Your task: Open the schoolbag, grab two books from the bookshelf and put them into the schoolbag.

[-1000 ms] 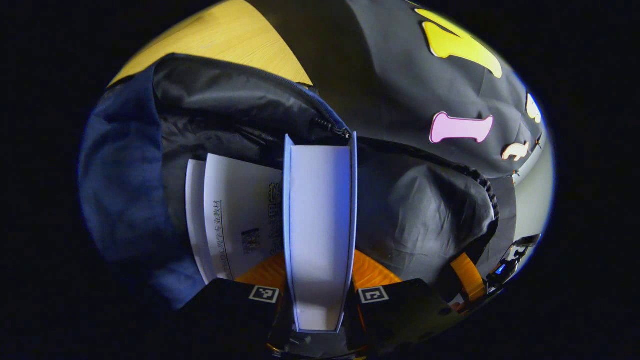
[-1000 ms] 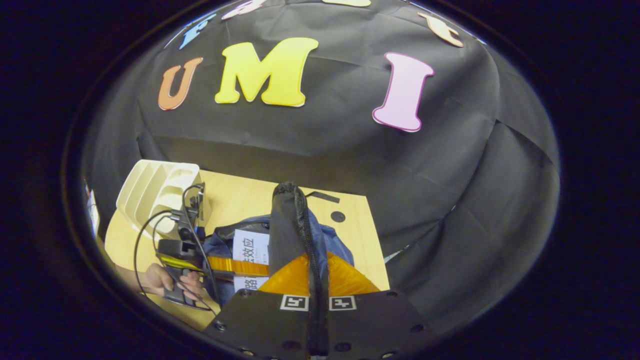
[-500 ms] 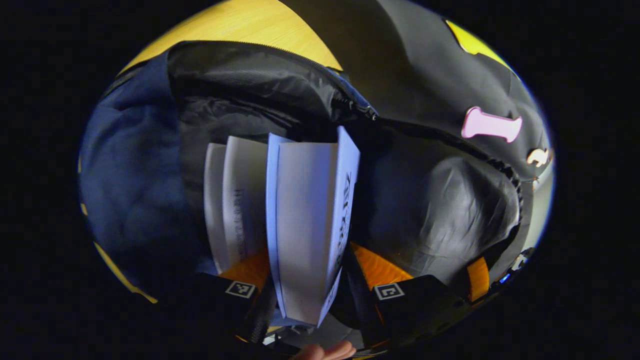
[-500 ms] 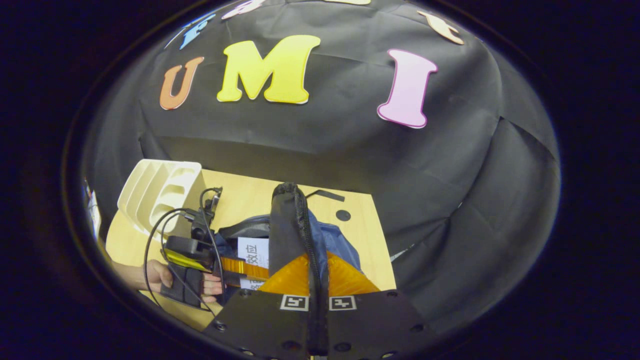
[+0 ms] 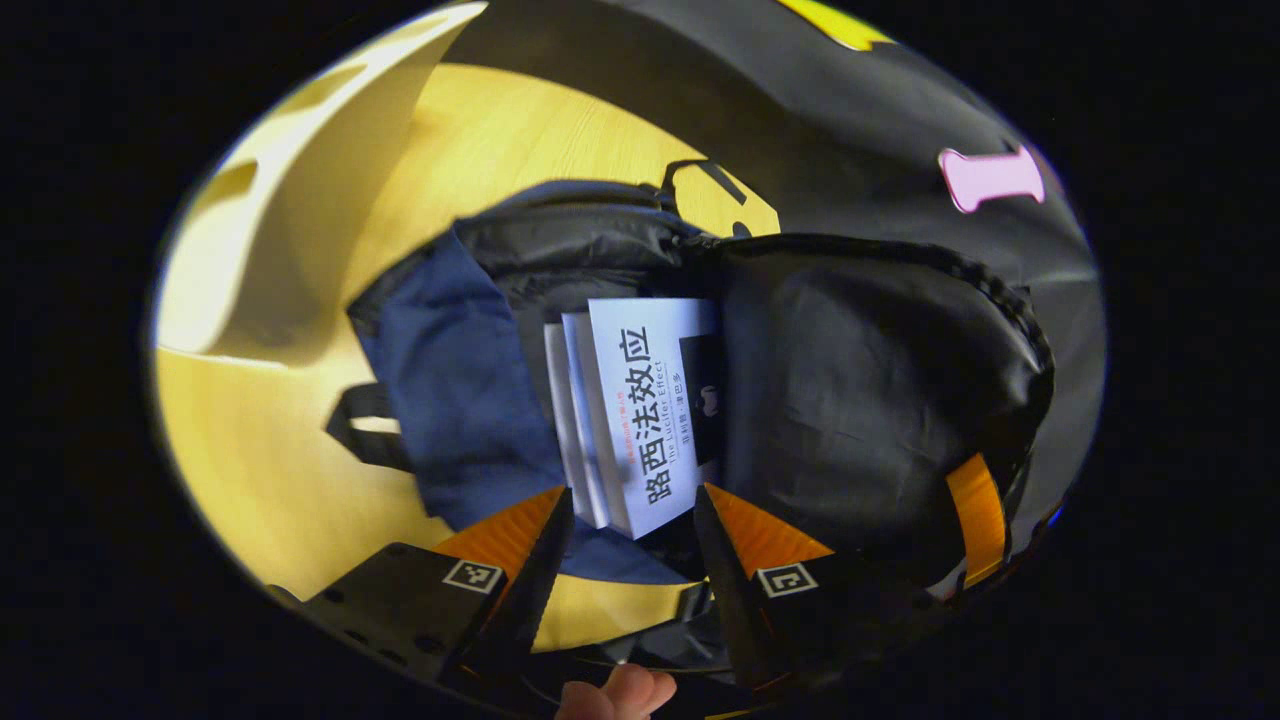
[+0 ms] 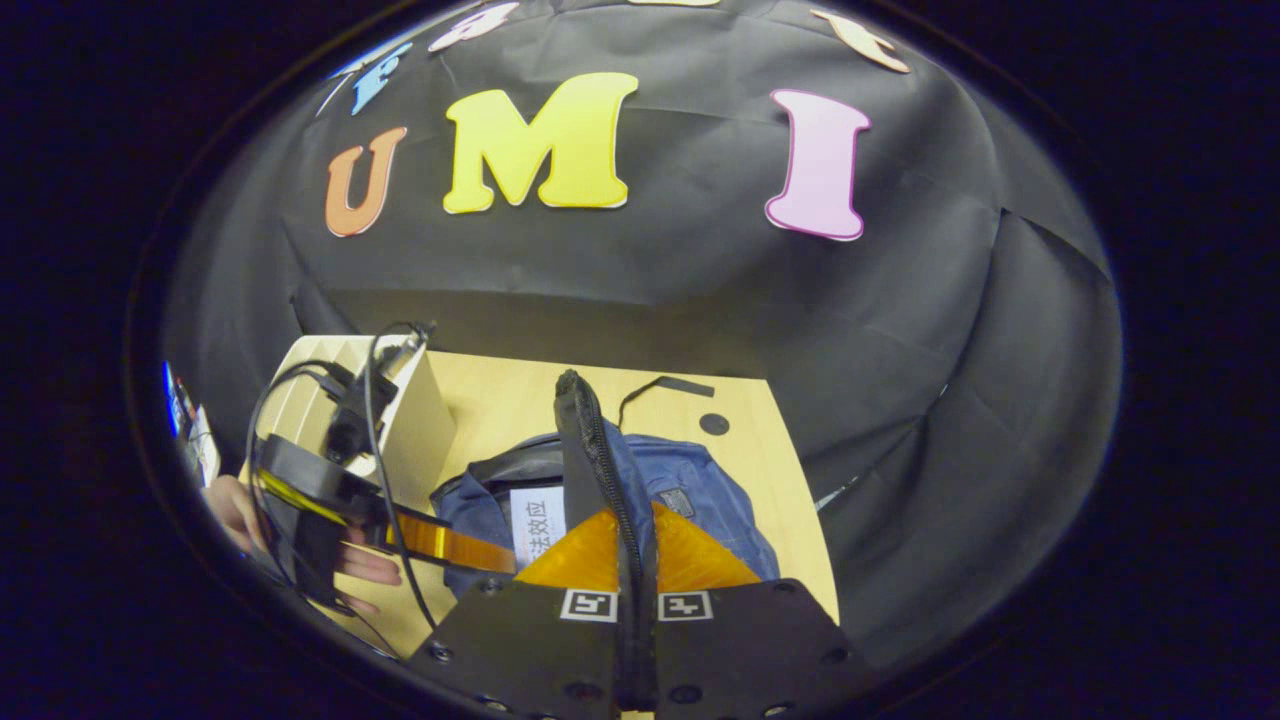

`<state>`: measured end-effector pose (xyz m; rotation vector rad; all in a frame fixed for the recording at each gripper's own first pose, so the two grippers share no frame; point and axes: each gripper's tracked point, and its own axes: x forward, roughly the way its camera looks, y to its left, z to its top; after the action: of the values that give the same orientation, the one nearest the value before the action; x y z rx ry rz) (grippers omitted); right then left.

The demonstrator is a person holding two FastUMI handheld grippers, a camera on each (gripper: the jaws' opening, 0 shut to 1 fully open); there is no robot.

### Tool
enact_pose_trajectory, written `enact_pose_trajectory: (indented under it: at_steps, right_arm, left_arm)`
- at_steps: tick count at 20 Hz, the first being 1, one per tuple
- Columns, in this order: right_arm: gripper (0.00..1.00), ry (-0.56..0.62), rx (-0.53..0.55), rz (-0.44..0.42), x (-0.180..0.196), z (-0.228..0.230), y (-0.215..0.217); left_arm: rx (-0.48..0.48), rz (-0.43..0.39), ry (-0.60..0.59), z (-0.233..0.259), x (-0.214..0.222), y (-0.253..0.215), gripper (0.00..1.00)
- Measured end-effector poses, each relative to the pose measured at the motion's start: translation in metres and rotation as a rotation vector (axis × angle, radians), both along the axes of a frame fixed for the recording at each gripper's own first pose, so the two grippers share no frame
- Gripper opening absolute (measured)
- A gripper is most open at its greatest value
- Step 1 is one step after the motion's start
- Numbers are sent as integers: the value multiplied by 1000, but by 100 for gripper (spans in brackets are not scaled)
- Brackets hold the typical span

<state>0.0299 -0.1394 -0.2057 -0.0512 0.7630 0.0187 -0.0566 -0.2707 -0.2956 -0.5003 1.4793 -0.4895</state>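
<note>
The navy schoolbag [image 5: 450,390] lies open on the wooden table [image 5: 280,480]. Two white books sit side by side in its mouth: the nearer book [image 5: 645,400] faces me with its printed cover, and the other book [image 5: 558,400] leans behind it to the left. My left gripper [image 5: 634,491] hovers open just above them, touching nothing. My right gripper [image 6: 632,510] is shut on the bag's flap [image 6: 590,450] and holds it upright, so the black lining [image 5: 870,380] stands to the right of the books. The right gripper view also shows the left gripper [image 6: 440,540] beside the schoolbag [image 6: 690,500].
A cream bookshelf [image 5: 300,230] stands on the table left of the bag, also seen as the bookshelf [image 6: 420,430] in the right gripper view. A hand [image 6: 235,505] holds the left gripper. A thin strap [image 6: 660,385] and a dark round spot [image 6: 714,423] lie behind the bag.
My left gripper opened, let go of the book and drew back out of the bag. The book now rests in the bag next to the first one. The right gripper still holds the flap.
</note>
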Motion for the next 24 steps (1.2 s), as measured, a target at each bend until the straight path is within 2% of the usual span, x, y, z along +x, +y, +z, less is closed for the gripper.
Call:
enact_pose_trajectory:
  at_steps: [3, 5, 9, 11, 13, 16, 17, 18, 19, 21, 23, 24]
  right_arm:
    - [0, -11, 27, 5, -7, 2, 15]
    - [0, -15, 42, 14, -11, 3, 27]
    - [0, -9, 62, 39, -24, -3, 54]
    - [0, -1, 71, 53, -28, -10, 69]
    - [0, 5, 75, 69, -33, -18, 84]
    - [0, 7, 85, 92, -39, -36, 110]
    - [0, 13, 86, 103, -42, -45, 118]
    - [0, 15, 85, 116, -43, -53, 127]
    - [0, 16, 87, 123, -44, -61, 133]
    - [0, 19, 107, 130, -45, -79, 147]
    - [0, 36, 126, 145, -48, -99, 161]
    - [0, 37, 127, 152, -47, -107, 166]
  left_arm:
    - [124, -60, -171, 35, 9, 36, 77]
    - [186, -86, -237, 58, 11, 65, 77]
    - [265, -153, -288, 86, -4, 109, 77]
    - [265, -167, -277, 98, -20, 129, 77]
    - [291, -128, -313, 107, -18, 151, 77]
    - [330, -59, -441, 133, -7, 179, 77]
    - [334, -45, -490, 143, -4, 185, 77]
    - [344, -27, -553, 155, 0, 192, 84]
    - [351, -7, -623, 167, 8, 198, 77]
    - [366, 52, -759, 194, 26, 208, 77]
    - [390, 130, -857, 211, 42, 215, 80]
    - [393, 175, -890, 222, 47, 219, 93]
